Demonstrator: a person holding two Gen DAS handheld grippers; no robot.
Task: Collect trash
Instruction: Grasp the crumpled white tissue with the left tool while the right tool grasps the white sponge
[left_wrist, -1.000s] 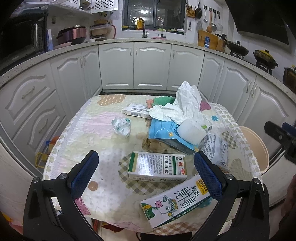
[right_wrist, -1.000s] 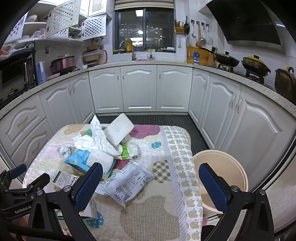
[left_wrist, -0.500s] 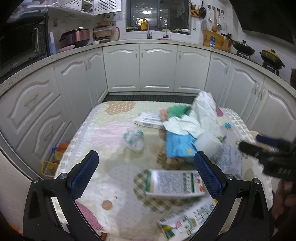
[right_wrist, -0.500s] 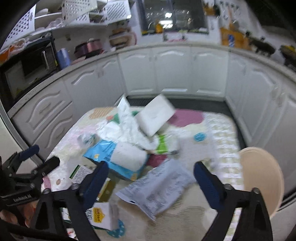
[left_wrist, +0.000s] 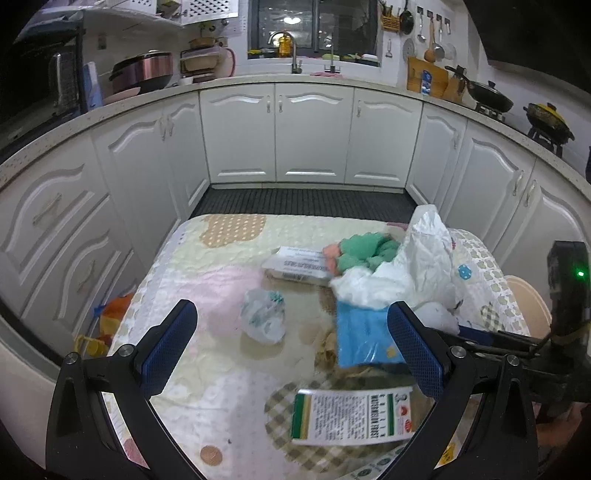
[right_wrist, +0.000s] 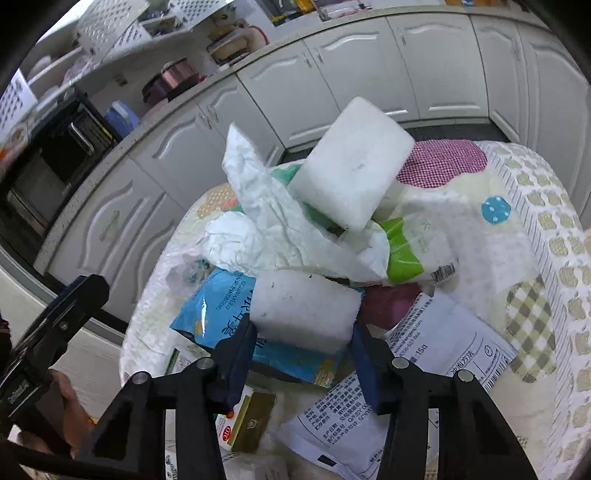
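Right claw (right_wrist: 301, 354) has its blue pads either side of the white foam block (right_wrist: 304, 310), jaws narrowed around its near end; contact looks made on the left pad, can't confirm the right. I'd pick that block first because it sits on top of the blue packet (right_wrist: 210, 314), so nothing else has to shift. At 12 o'clock from it, a second foam slab (right_wrist: 351, 162) leans tilted on the crumpled white bag (right_wrist: 266, 221). Printed sachet (right_wrist: 424, 369) lies at 4 o'clock. Left claw (left_wrist: 291, 349) is wide and holding nothing, hovering over the worktop (left_wrist: 207, 266), clear of my grab. Crumpled wrapper (left_wrist: 263, 318) sits between its fingers, medicine box (left_wrist: 351, 415) at 5 o'clock. Bin rim (left_wrist: 528, 299) at 3 o'clock off the worktop edge, my guess for the drop.
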